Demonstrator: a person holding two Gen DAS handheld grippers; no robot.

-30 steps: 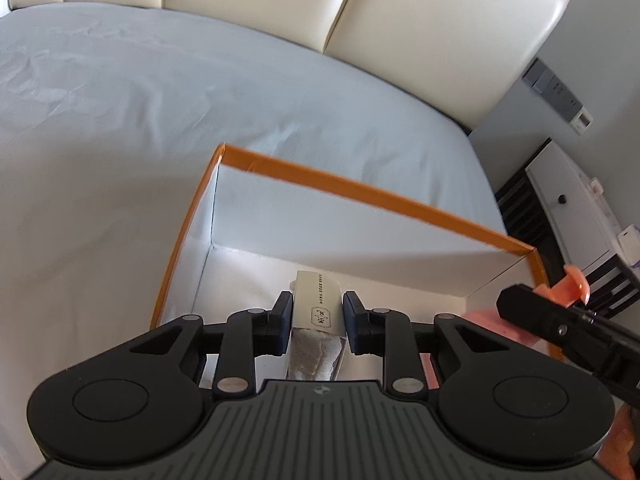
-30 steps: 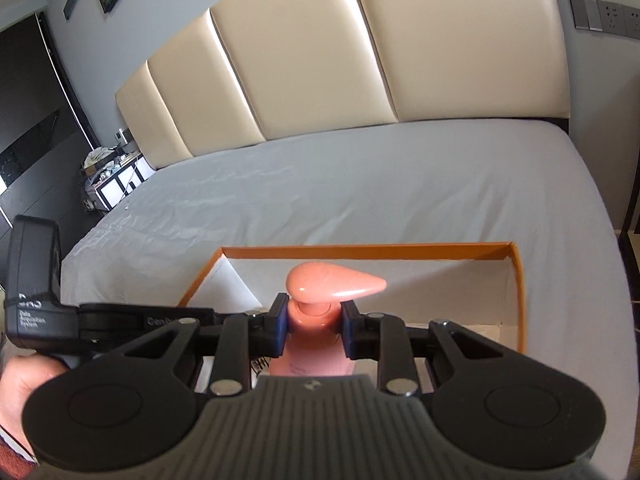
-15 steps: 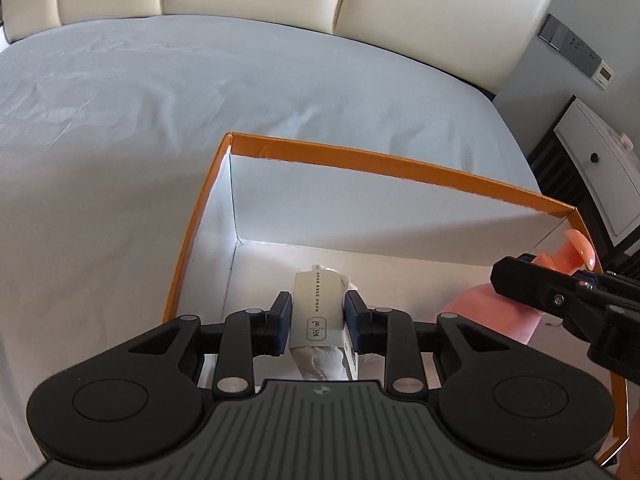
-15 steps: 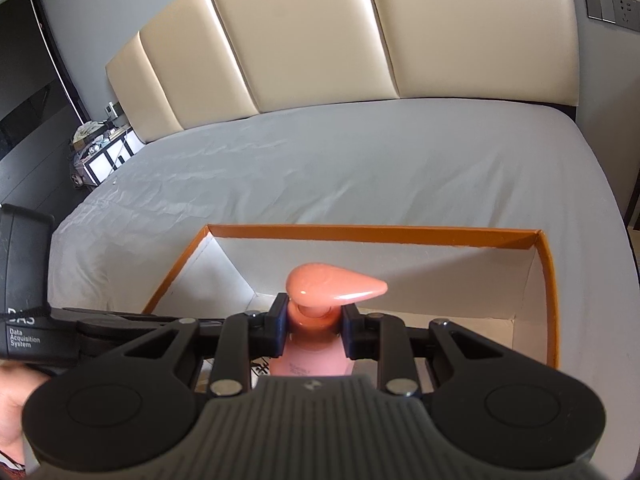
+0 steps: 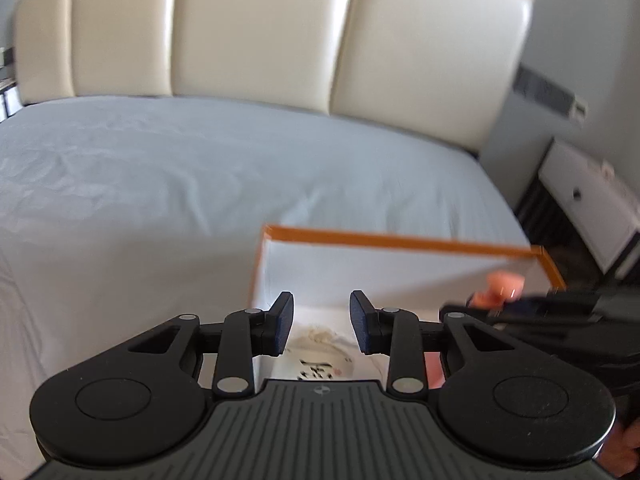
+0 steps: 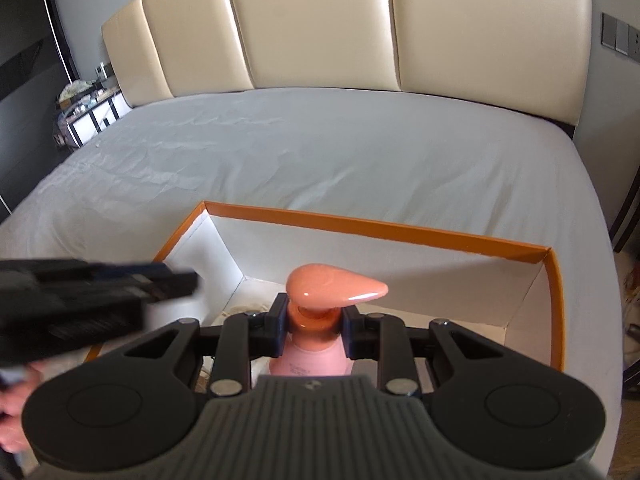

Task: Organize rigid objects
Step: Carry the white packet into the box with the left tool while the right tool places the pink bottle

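An orange-rimmed white box (image 5: 400, 241) (image 6: 380, 227) sits on the bed. My left gripper (image 5: 322, 324) is open and empty, above the box's left end; a white packet (image 5: 320, 360) lies on the box floor below it. My right gripper (image 6: 314, 328) is shut on the neck of a pink pump bottle (image 6: 336, 286), held upright inside the box. The bottle's pump head also shows in the left wrist view (image 5: 500, 290). The left gripper appears blurred at the left of the right wrist view (image 6: 100, 292).
The grey bedsheet (image 5: 180, 184) spreads around the box, with a cream padded headboard (image 6: 320, 32) behind. A white nightstand (image 5: 588, 204) stands right of the bed, and another cluttered one (image 6: 88, 108) at the far left.
My left gripper opened and let go of the white packet, which now lies in the box, and it pulled back and up. The right gripper still holds the pump bottle in the box.
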